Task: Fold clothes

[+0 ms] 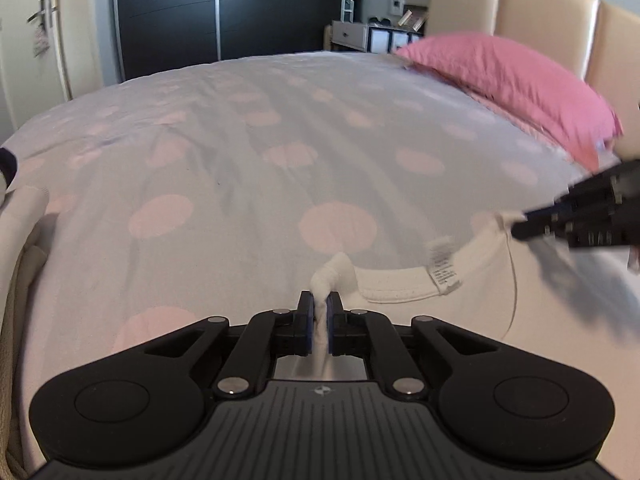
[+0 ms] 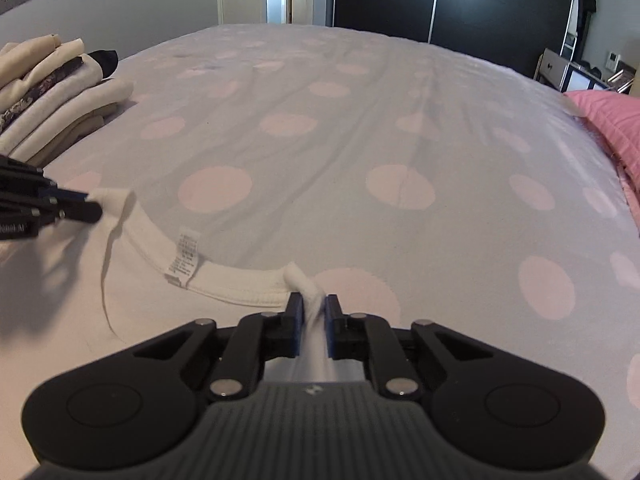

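Fabric fills the nearest part of both wrist views: a white T-shirt (image 1: 460, 312) lies flat on the bed, its ribbed neckline (image 2: 240, 280) curving across the cloth toward the far side. The left gripper (image 1: 319, 312) has its blue pads pressed together on a bunched ridge of the collar at one end of the neckline, the cloth rising in a small twisted peak just beyond the fingertips. The right gripper (image 2: 313, 316) is clamped in the same way on the collar's other end, a narrow fold of white cloth pinched between its pads. Between the two grips, a care label (image 2: 185, 254) hangs from the inner edge of the neckline, turned outward onto the shirt. Each gripper also shows at the edge of the other's view, dark and somewhat blurred, its tip meeting the collar.

Beyond the shirt stretches the bedspread (image 1: 280, 128), pale lilac with large pink dots and a few soft creases. A stack of folded clothes (image 2: 52, 92) in cream and beige sits at the bed's left edge in the right wrist view. A pink pillow (image 1: 516, 84) rests against the cream padded headboard (image 1: 540, 4). Farthest off stand a dark wardrobe (image 1: 224, 12) and a pale door (image 1: 36, 32).
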